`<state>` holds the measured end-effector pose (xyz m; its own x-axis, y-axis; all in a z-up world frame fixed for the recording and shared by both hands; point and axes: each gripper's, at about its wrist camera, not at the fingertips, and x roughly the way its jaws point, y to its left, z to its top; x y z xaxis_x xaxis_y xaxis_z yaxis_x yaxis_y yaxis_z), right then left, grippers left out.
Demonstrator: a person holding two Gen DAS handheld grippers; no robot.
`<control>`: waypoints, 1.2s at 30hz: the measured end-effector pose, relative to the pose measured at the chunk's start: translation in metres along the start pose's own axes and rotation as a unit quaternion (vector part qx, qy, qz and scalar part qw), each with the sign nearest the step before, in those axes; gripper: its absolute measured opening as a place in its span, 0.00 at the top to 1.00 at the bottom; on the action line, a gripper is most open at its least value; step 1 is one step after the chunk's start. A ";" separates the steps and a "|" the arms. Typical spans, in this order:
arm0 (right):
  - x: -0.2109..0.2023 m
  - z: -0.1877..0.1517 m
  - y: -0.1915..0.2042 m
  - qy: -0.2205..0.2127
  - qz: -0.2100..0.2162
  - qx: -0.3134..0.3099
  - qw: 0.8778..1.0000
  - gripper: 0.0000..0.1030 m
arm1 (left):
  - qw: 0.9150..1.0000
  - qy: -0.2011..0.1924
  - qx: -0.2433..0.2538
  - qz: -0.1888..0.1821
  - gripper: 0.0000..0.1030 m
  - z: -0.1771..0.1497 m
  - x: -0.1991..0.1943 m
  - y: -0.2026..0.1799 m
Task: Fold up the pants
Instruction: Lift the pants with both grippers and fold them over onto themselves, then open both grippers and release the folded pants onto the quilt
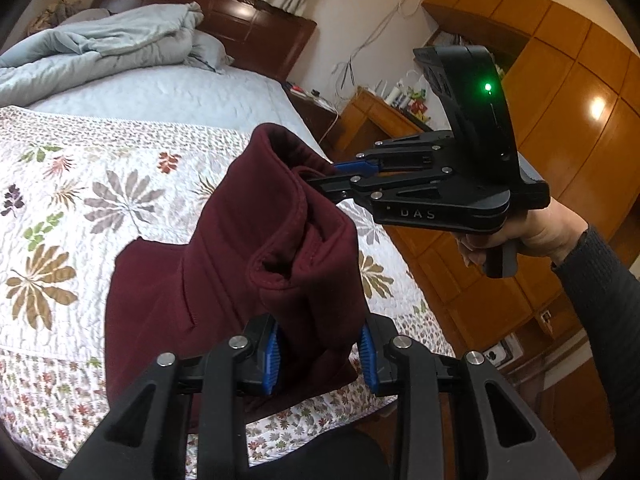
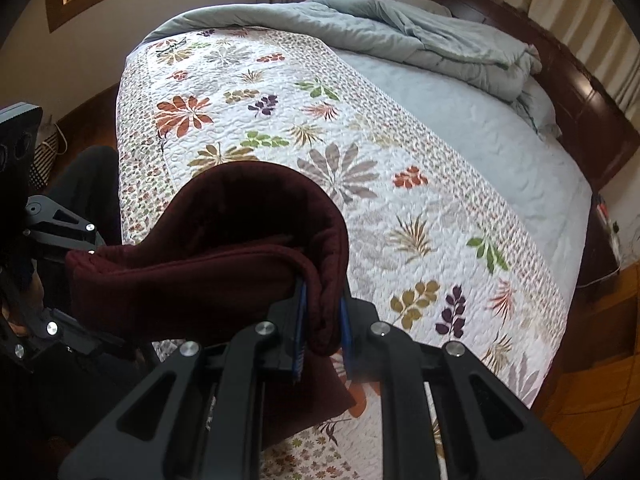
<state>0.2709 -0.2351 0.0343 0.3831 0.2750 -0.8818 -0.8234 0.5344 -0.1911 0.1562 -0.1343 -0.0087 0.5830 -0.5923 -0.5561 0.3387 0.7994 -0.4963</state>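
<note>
The dark maroon pants (image 1: 240, 240) are lifted above the floral quilt (image 1: 80, 200), part of them still lying on it. My left gripper (image 1: 320, 356) is shut on one end of the raised cloth edge. My right gripper (image 1: 326, 178), held by a hand at the right, is shut on the other end. In the right wrist view the right gripper (image 2: 324, 332) pinches a thick fold of the pants (image 2: 224, 240), and the left gripper's body (image 2: 52, 232) shows at the left edge.
The bed has a bunched pale blue duvet (image 1: 100, 48) by the dark wooden headboard (image 1: 248, 20). A nightstand with small items (image 1: 384, 108) and wooden wardrobes (image 1: 560, 80) stand to the right of the bed.
</note>
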 end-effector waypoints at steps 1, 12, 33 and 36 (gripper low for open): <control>0.002 -0.005 -0.002 0.000 0.002 0.004 1.000 0.87 | 1.000 0.003 0.002 0.000 0.69 -0.002 0.004 -0.002; 0.025 -0.059 -0.024 0.005 0.018 0.044 0.999 0.87 | 0.999 0.048 0.018 -0.004 0.69 -0.023 0.056 -0.016; 0.071 -0.237 -0.077 -0.026 0.149 0.490 0.858 0.26 | 0.993 0.118 0.019 -0.010 0.68 -0.067 0.120 -0.013; 0.061 -0.273 -0.064 -0.110 0.253 0.586 0.762 0.13 | 0.993 0.117 0.022 -0.007 0.68 -0.069 0.121 -0.014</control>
<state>0.2322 -0.4708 -0.1253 0.3076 0.7409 -0.5970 0.0016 0.6270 0.7790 0.1710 -0.2241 -0.1149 0.3922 -0.6059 -0.6921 0.3802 0.7919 -0.4778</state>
